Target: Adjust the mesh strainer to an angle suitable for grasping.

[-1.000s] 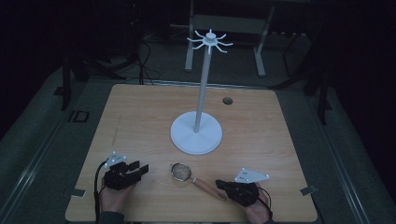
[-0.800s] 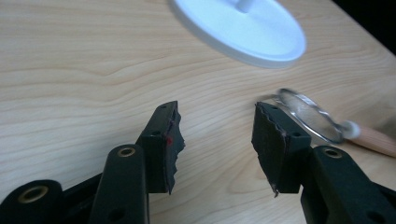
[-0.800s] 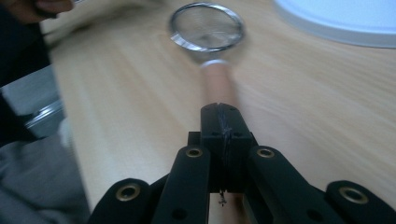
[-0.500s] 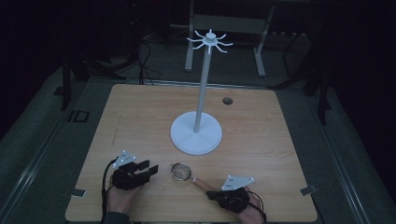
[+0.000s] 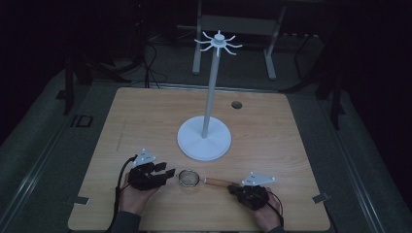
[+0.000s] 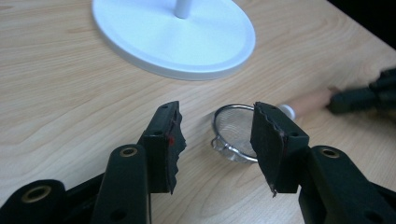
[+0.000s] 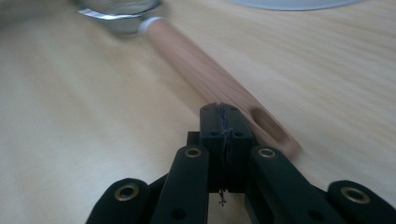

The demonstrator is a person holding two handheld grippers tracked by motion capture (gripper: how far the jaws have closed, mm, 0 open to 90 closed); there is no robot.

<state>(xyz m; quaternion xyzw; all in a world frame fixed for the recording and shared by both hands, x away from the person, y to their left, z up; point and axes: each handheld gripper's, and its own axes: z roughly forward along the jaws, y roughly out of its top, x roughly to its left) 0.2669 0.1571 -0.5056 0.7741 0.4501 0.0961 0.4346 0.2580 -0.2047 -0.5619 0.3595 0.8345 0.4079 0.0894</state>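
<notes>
— Hand-held gripper on the left (image 6: 215, 140): how are its jaws seen?
— Spread, with nothing pinched; they have just been closing a little. In the left gripper view the strainer (image 6: 236, 133) is seen on the desk (image 6: 70, 84) beyond the tips, partly hidden by one jaw.
— And the right hand-held gripper (image 7: 223, 135)?
— Pressed together. In its own view the jaws are seen beside the end of the wooden handle (image 7: 205, 74), close to the hanging slot; whether contact is made cannot be told.
— What is added by the high view?
— The strainer (image 5: 188, 178) is placed near the desk's near edge, between both grippers, and the white stand (image 5: 204, 138) is shown whole at the desk's middle, hooks at its top.
</notes>
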